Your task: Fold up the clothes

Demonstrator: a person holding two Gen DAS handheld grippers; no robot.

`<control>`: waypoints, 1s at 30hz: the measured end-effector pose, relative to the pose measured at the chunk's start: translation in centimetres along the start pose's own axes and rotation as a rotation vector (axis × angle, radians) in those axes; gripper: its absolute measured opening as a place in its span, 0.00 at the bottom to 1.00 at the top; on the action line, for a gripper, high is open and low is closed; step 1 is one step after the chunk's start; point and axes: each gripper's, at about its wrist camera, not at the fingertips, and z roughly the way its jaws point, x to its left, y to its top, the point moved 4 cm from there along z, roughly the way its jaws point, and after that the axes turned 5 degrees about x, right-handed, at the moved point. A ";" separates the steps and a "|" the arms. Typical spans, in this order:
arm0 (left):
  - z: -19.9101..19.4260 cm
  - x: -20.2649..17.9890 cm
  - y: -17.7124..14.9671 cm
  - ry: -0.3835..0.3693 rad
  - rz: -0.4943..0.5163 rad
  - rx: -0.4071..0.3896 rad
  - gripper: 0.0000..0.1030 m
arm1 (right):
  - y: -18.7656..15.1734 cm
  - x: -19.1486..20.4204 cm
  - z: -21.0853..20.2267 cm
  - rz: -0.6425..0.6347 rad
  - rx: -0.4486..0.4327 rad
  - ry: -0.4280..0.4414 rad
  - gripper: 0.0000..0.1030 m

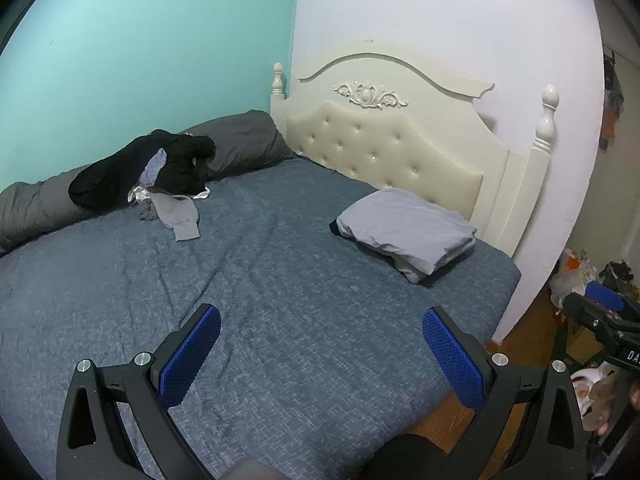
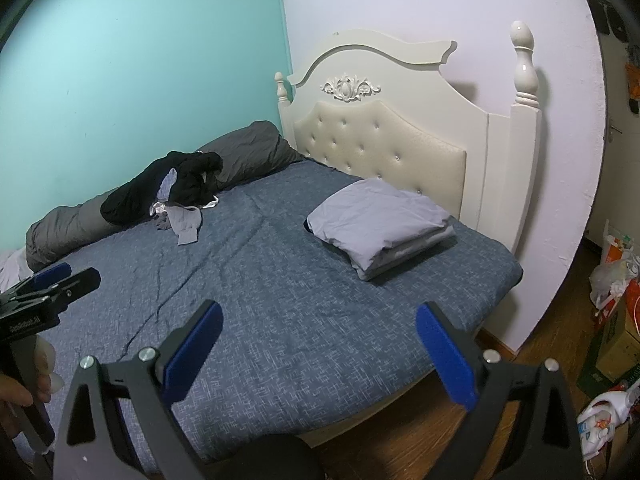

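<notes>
Left tool point(image 1: 320, 344) & right tool point(image 2: 318, 340) both released, hovering over bare bed point(image 1: 280, 280) nr foot edge.

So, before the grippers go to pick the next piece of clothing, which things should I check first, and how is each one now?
1. Left gripper jaws open and holding nothing: ok.
2. Right gripper jaws open and holding nothing: ok.
3. Unfolded pile waiting beside the grey duvet roll: ok.
4. Bare blue bedspread in front to fold on: ok.
5. Folded grey stack set apart near the headboard: ok.
6. Which garments in the pile are tangled together: cannot tell.
</notes>
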 end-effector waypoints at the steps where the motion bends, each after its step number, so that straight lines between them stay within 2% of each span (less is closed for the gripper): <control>1: 0.0 0.0 0.0 -0.002 0.000 0.000 1.00 | 0.0 0.0 0.0 -0.001 0.000 -0.001 0.95; 30: -0.2 -0.5 0.1 -0.015 0.010 0.001 1.00 | 0.3 -0.1 0.0 -0.002 0.001 0.005 0.95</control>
